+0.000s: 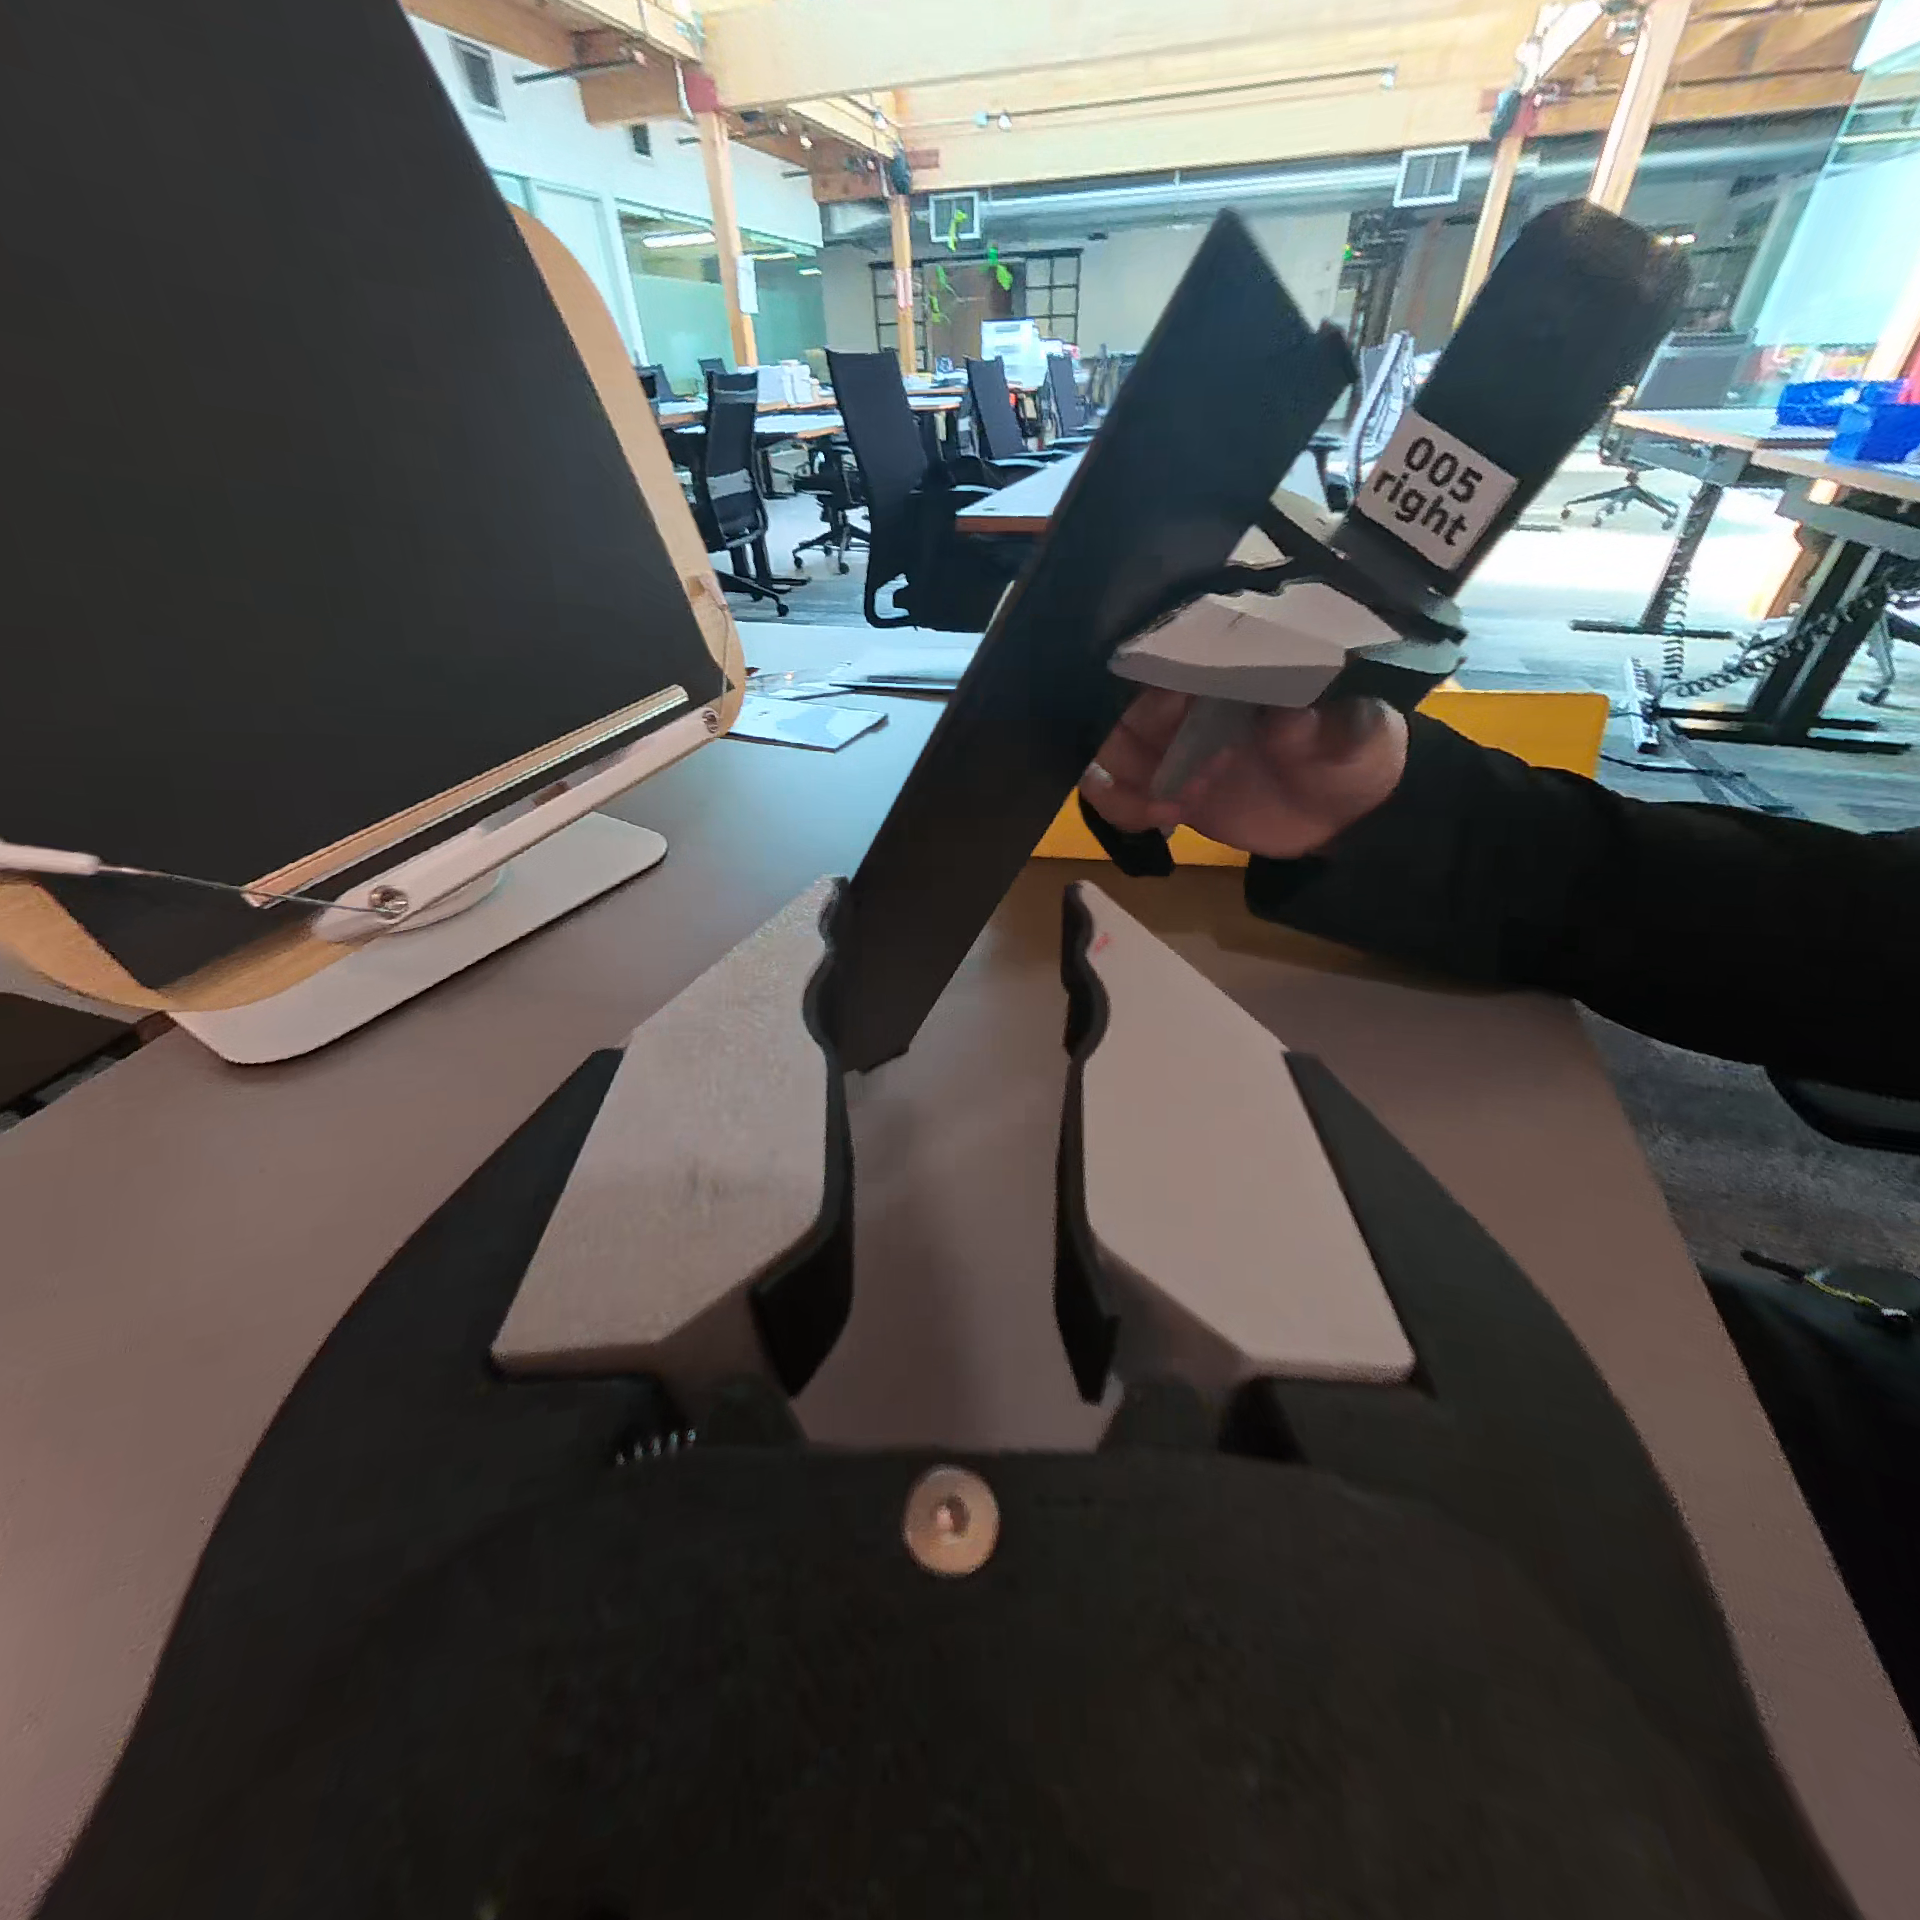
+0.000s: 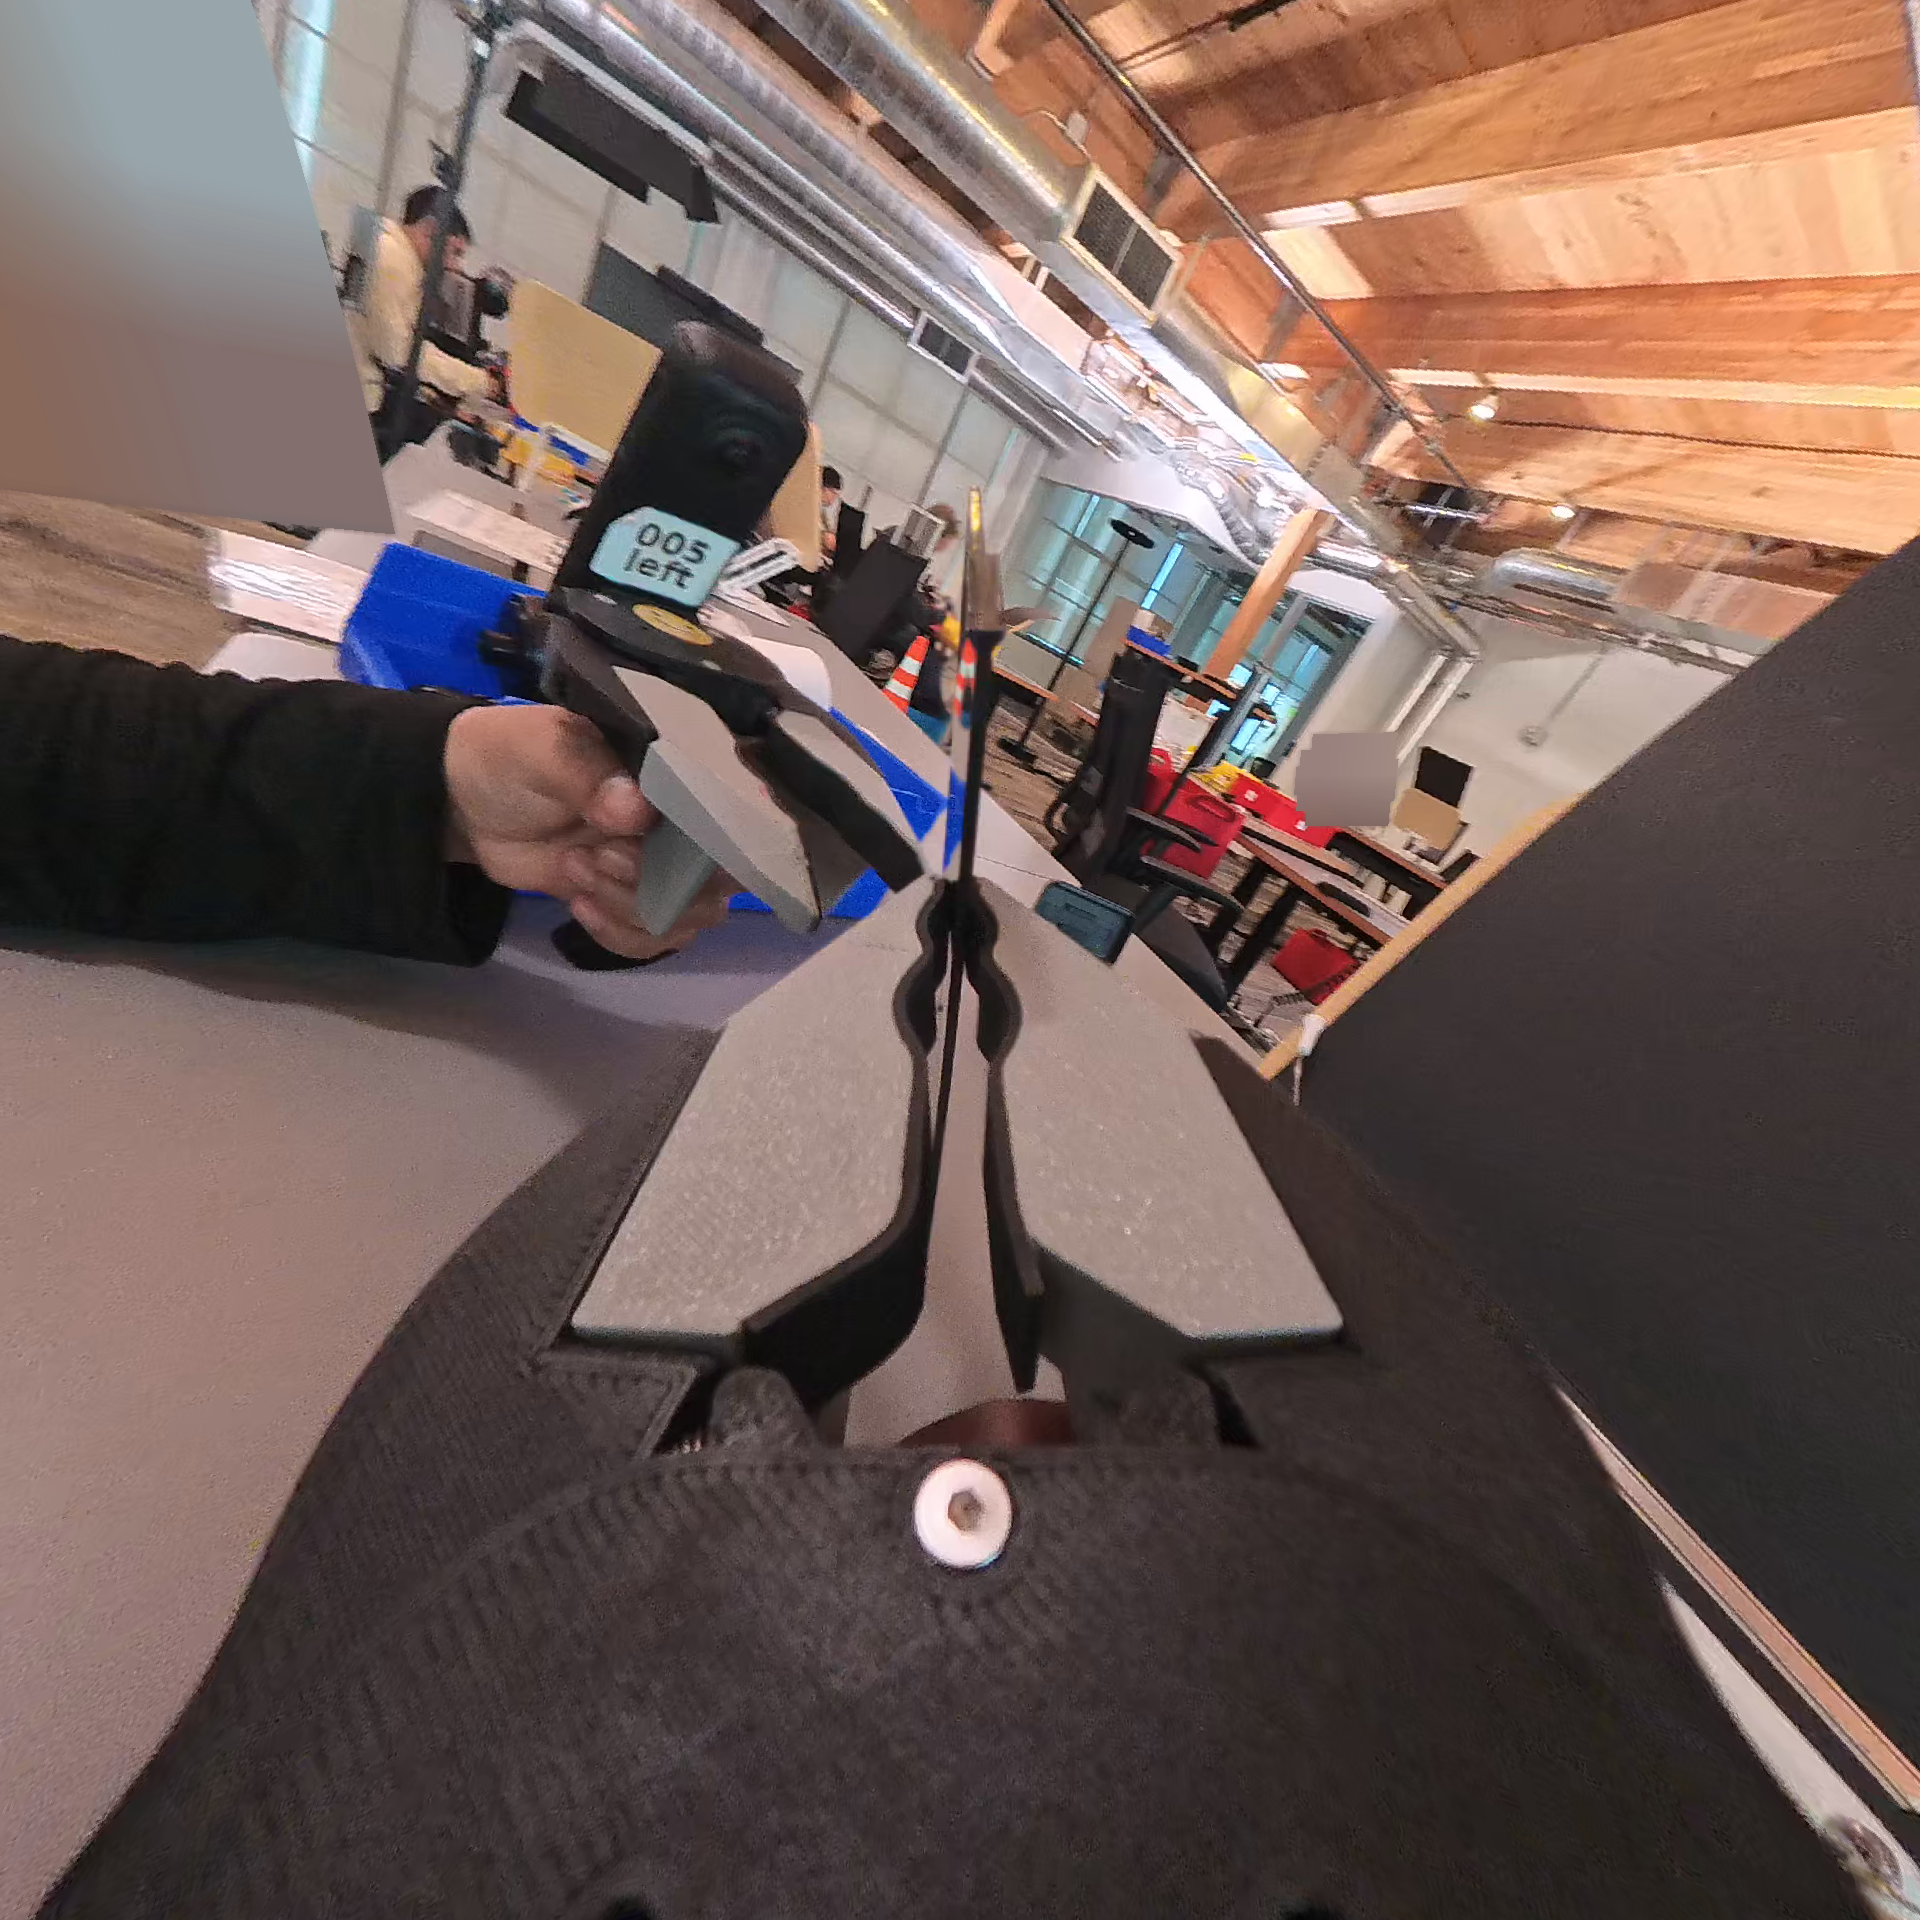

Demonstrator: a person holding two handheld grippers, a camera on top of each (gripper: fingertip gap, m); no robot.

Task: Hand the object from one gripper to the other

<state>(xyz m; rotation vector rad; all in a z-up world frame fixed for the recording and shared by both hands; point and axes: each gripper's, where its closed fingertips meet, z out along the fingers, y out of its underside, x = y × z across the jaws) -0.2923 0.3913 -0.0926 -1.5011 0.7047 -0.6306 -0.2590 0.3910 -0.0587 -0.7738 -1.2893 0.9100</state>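
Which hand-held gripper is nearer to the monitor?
Left. The left hand-held gripper is open just right of the monitor, near its stand. The right hand-held gripper, shut on the black plate, is farther right.

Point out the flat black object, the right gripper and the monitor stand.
flat black object (image 1: pixel 1081 644): left wrist view, mid broad face.
right gripper (image 2: pixel 961 940): right wrist view, midway between its fingertips.
monitor stand (image 1: pixel 416 935): left wrist view, silver base plate.
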